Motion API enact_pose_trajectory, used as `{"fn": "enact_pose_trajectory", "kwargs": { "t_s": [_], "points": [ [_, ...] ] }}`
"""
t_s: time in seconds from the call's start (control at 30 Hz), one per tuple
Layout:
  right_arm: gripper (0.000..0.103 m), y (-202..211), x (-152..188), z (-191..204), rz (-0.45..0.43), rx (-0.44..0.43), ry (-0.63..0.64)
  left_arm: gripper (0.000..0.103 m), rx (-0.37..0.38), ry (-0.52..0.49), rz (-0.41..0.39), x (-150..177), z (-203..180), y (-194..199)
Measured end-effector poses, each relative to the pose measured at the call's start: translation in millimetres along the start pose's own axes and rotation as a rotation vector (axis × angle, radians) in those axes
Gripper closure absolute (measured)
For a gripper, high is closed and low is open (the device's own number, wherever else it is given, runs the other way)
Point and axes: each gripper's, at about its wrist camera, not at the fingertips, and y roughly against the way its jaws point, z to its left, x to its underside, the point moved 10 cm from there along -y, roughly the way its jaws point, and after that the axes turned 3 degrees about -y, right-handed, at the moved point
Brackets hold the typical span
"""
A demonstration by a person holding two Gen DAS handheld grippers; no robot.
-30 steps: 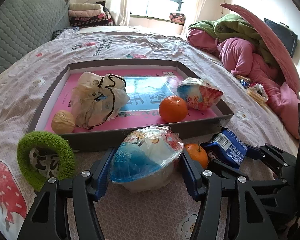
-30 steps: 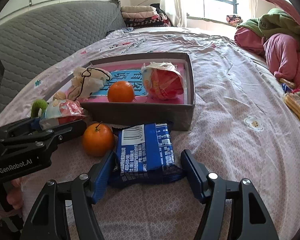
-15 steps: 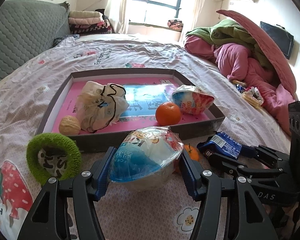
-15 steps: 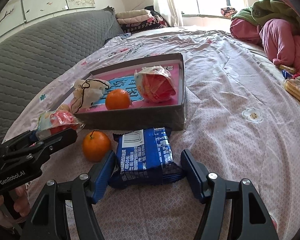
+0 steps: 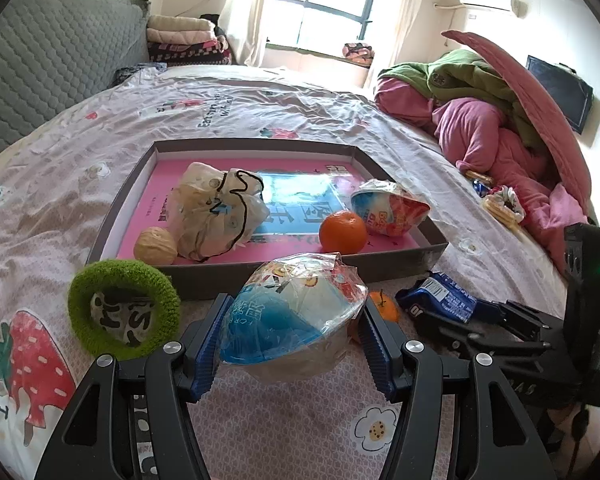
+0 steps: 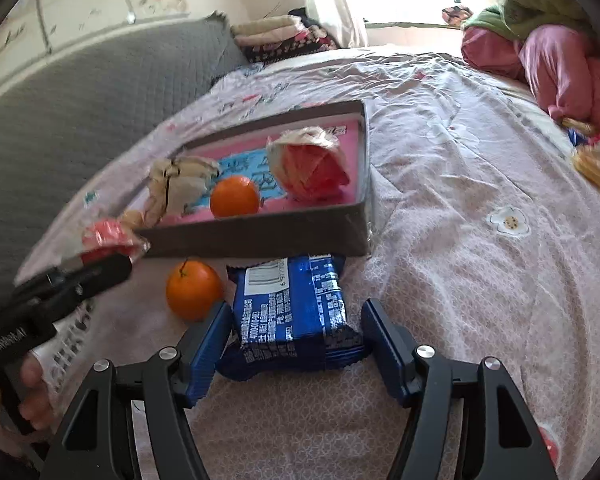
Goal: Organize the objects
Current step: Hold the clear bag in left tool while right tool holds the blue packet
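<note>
Between the left claw (image 5: pixel 292 344) pads sits the clamped wrapped cup (image 5: pixel 294 314), the right claw (image 6: pixel 296 344) grips the blue packet (image 6: pixel 294 308); both next need lifting over the tray (image 5: pixel 228 266) wall ahead.

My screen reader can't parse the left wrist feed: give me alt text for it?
The left gripper has its jaws closed on a plastic-wrapped snack cup, just short of a shallow box on the bed. The box holds an orange, a walnut, a bag and another cup.
</note>
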Motion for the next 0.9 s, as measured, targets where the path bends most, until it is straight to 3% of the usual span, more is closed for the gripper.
{"fn": "enact_pose_trajectory", "kwargs": {
  "t_s": [0.23,0.37,0.9],
  "points": [
    [0.037,-9,6,9,0.027,0.114,0.139,0.040,0.009,0.003,0.006,0,-3,1],
    [0.047,-4,3,10,0.002,0.109,0.139,0.040,0.010,0.007,-0.004,-2,-3,5],
    [0.050,33,-27,17,-0.183,0.033,0.090,0.040,-0.005,0.014,-0.051,-14,1,25]
  ]
}}
